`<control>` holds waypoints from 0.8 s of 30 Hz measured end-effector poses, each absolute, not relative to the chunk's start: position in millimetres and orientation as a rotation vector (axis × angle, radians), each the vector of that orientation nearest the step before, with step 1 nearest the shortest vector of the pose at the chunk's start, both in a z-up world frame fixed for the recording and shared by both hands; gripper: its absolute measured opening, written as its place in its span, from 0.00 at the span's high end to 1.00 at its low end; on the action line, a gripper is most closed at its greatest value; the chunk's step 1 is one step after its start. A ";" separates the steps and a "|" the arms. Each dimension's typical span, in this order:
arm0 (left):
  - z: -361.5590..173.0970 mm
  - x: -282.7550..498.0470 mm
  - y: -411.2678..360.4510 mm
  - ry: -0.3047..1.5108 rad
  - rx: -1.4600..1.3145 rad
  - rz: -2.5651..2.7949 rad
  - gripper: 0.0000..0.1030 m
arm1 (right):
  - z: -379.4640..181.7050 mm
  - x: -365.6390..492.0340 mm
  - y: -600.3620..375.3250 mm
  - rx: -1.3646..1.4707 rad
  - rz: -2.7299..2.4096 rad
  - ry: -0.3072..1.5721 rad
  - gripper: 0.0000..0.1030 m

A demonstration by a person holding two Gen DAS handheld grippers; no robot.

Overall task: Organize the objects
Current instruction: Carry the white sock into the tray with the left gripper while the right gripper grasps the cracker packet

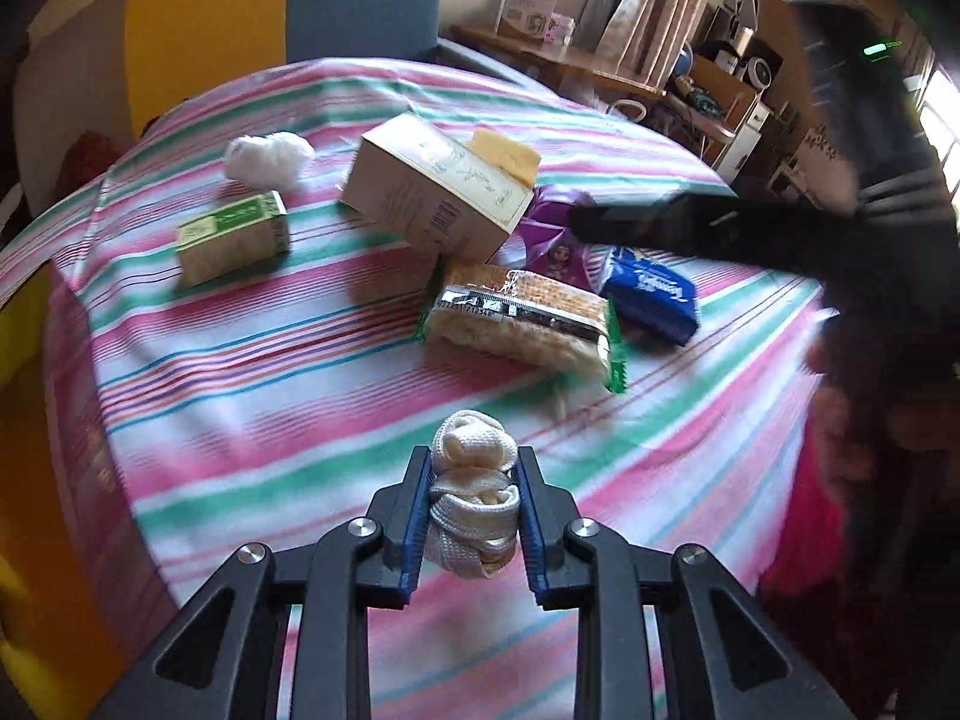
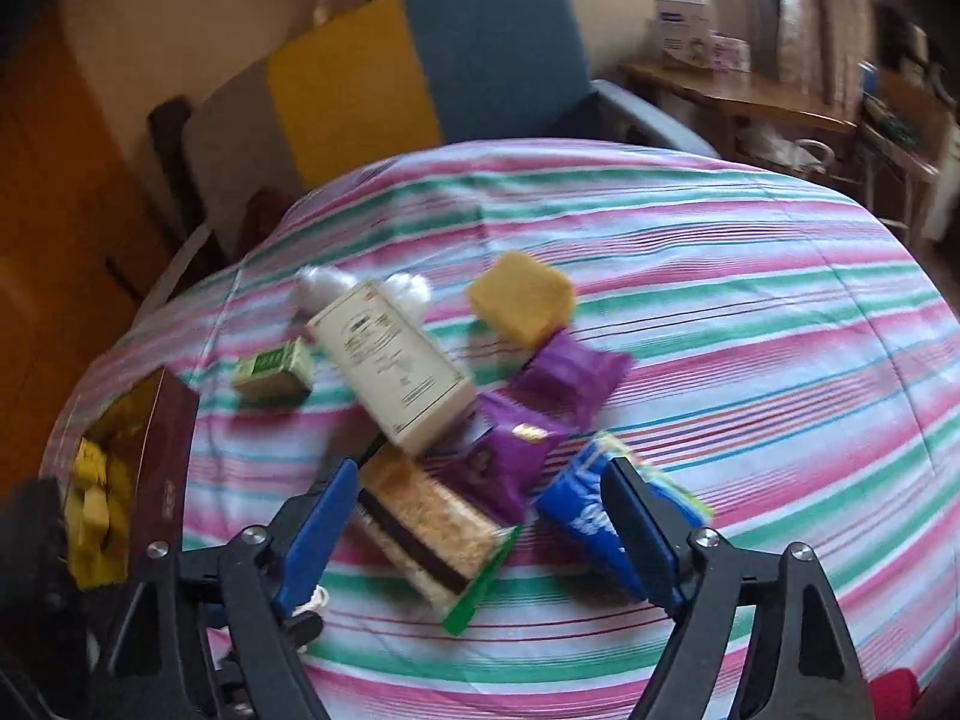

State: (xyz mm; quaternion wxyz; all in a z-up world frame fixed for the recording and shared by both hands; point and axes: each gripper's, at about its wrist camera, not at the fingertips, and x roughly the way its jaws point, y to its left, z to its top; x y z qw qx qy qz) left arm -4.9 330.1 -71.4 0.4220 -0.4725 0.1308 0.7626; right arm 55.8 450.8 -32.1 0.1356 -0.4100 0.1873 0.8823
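**Left gripper carries a cloth bundle while the right one hovers wide over the snack pile**

On the far left of the right wrist view, a dark red box with yellow pieces inside sits at the edge of the striped tablecloth; it looks like the likely bin for sorted items, though that is a guess. Moving right, a small green carton lies on its own, with a white fluffy ball behind it. Next comes a cream box, tilted and resting partly on the wafer packet, with a yellow sponge behind. Further right lie a purple wrapper and a blue tissue pack.

The left gripper is clenched on a rolled cream cloth bundle, held above the near part of the table, apart from the pile. The step in hand seems to be carrying this bundle to its place; the next move calls for a steady carry toward the container and a release over it.

The right gripper points down at the pile with its jaws spread wide and nothing between them, the wafer packet and the blue pack just ahead. In the left wrist view it shows as a dark blurred shape reaching in from the right.
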 end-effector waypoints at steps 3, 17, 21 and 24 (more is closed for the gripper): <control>-58.2 -0.4 314.8 0.307 -1.155 1.916 0.75 | -43.5 44.3 433.6 -1.296 2.598 0.479 0.20; -25.6 13.4 257.5 0.239 -1.096 1.952 0.75 | -93.8 2.7 411.2 -1.543 2.523 0.203 0.22; -20.8 9.7 240.3 0.215 -1.101 1.977 0.75 | -90.2 4.4 410.4 -1.524 2.549 0.191 0.22; -18.5 7.1 226.9 0.200 -1.108 2.006 0.75 | -91.8 1.4 414.9 -1.515 2.549 0.217 0.21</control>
